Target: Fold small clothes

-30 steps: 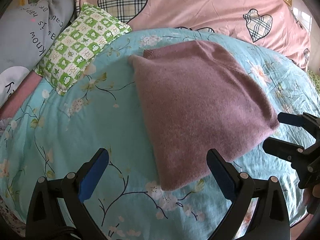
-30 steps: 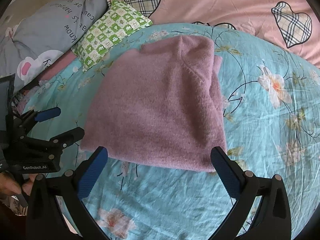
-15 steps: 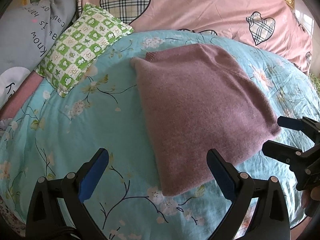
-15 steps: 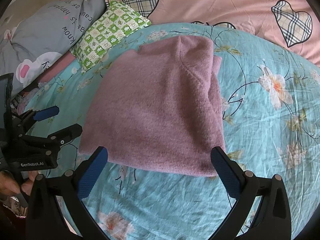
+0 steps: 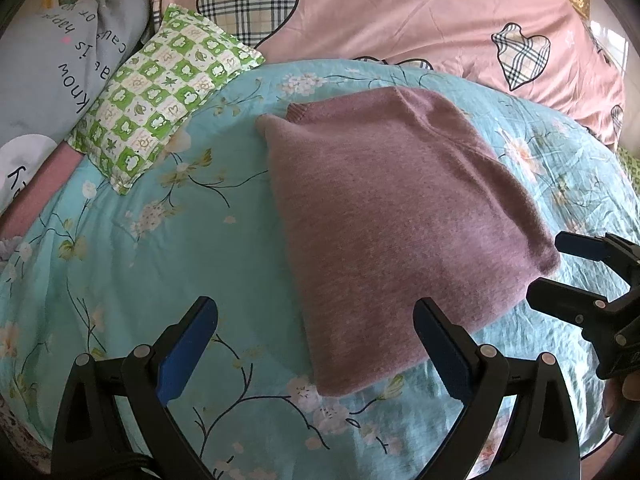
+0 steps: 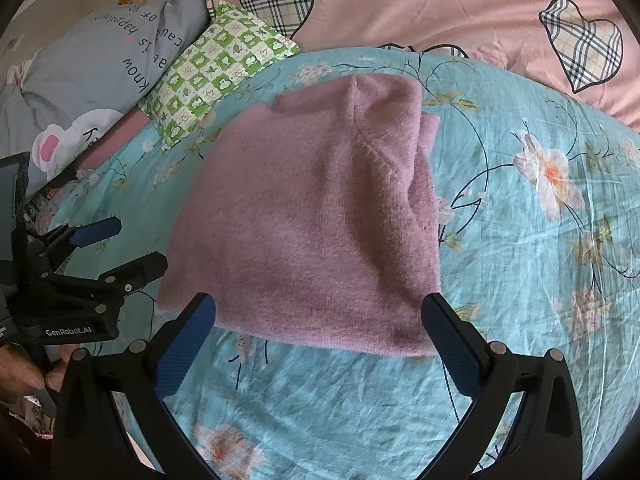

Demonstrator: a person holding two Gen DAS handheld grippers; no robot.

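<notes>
Lying folded on the turquoise floral bed (image 5: 120, 240), the mauve sweater (image 5: 392, 220) sat untouched; the left gripper (image 5: 314, 344) and right gripper (image 6: 320, 340) both hovered near its edge, jaws spread wide, holding nothing.

A home bedroom: floral bedsheet (image 5: 120, 240), heart-print quilt (image 5: 400, 12), pillows (image 5: 160, 88).

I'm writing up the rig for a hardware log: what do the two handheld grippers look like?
Both the left gripper and the right gripper are matte black plastic with silver rivets and blue textured pads inside the jaws. The left one's body carries white "GenRobot.AI" lettering.
</notes>
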